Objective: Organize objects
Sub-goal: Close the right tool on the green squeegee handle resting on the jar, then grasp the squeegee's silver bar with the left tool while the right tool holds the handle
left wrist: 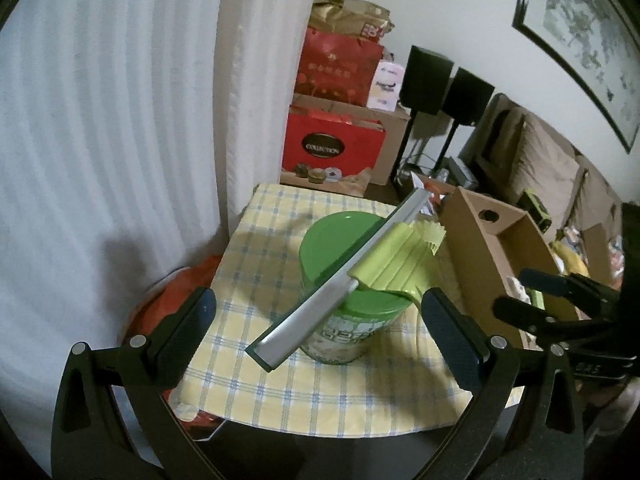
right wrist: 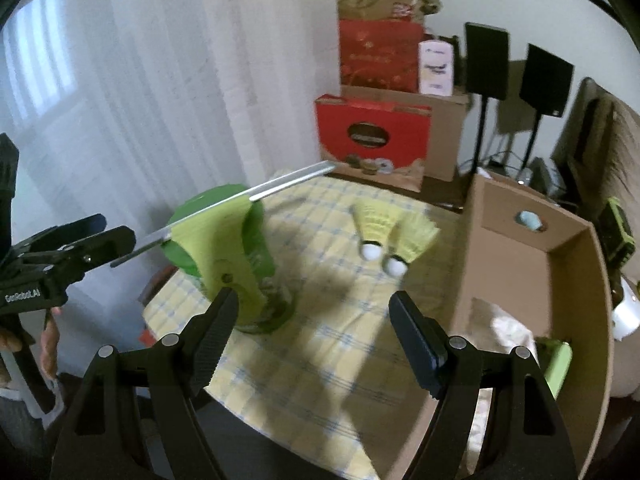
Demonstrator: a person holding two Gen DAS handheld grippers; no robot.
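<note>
2 yellow shuttlecocks [right wrist: 394, 236] lie side by side on the yellow checked tablecloth [right wrist: 320, 360], white cork ends toward me, just left of an open cardboard box [right wrist: 580, 280]. Left of them on the same cloth stands a green-lidded can [left wrist: 348, 280]. Across its lid rests a window squeegee [left wrist: 340, 276], its silver blade bar running diagonally and its lime-green handle pointing toward the box.

My left gripper [left wrist: 316, 332] hovers in front of the can with its fingers spread wide and nothing between them. My right gripper [right wrist: 312, 332] is likewise spread and carrying nothing; its left finger [right wrist: 216, 336] sits close to the squeegee handle, though I cannot tell whether they touch.

Inside the box I make out pale crumpled material and something green, both too blurred to name. Beyond the table, 2 red gift boxes [left wrist: 336, 108] are stacked by a white curtain [left wrist: 100, 120], with 2 black speakers [left wrist: 444, 84] on stands beside them.
</note>
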